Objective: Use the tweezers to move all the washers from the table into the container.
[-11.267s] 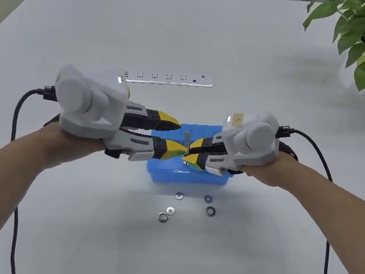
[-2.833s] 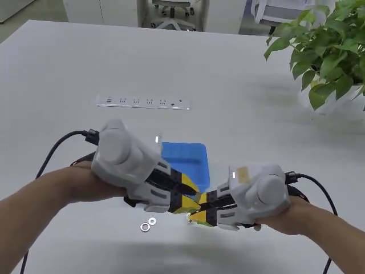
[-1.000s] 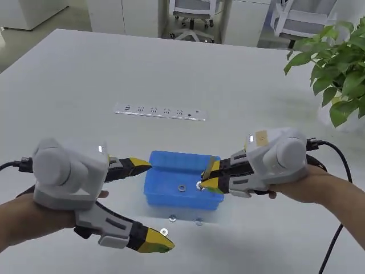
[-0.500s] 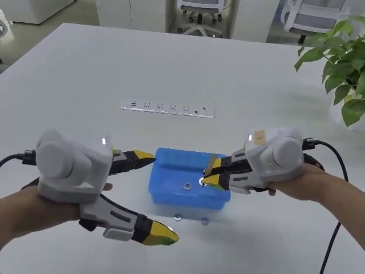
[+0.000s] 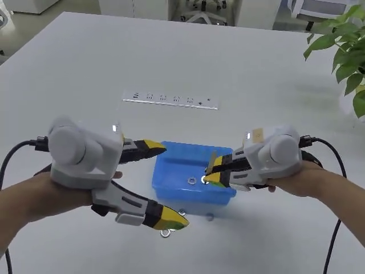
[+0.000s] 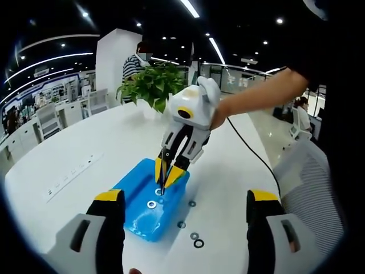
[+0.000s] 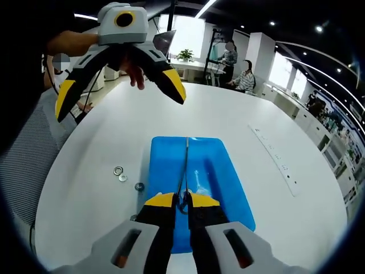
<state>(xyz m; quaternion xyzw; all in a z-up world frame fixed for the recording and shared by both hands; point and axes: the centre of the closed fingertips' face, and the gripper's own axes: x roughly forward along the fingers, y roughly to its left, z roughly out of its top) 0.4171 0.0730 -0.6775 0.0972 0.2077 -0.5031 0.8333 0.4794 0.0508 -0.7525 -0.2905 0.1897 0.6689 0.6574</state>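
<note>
The blue container (image 5: pixel 171 171) sits mid-table with two washers (image 5: pixel 191 181) inside. My right gripper (image 5: pixel 212 172) is shut on the tweezers (image 7: pixel 186 165). Their tips reach down into the container (image 6: pixel 137 217) beside a washer (image 6: pixel 159 192); I cannot tell whether the tips hold it. My left gripper (image 5: pixel 170 186) stands wide open to the left of the container, holding nothing. Several washers (image 5: pixel 166 232) lie on the table along the container's near side, also seen as washers (image 7: pixel 118 170) and washers (image 6: pixel 198 244).
A white power strip (image 5: pixel 171 99) lies on the table beyond the container. A potted plant (image 5: pixel 348 51) stands at the far right edge. Cables trail from both grippers. The white table (image 5: pixel 256 85) stretches wide around the work; office chairs stand behind it.
Since 2.8 s ago my right gripper has gone with the tweezers from the washers in front of the container to over the container. My left gripper has drawn apart and now stands wide open.
</note>
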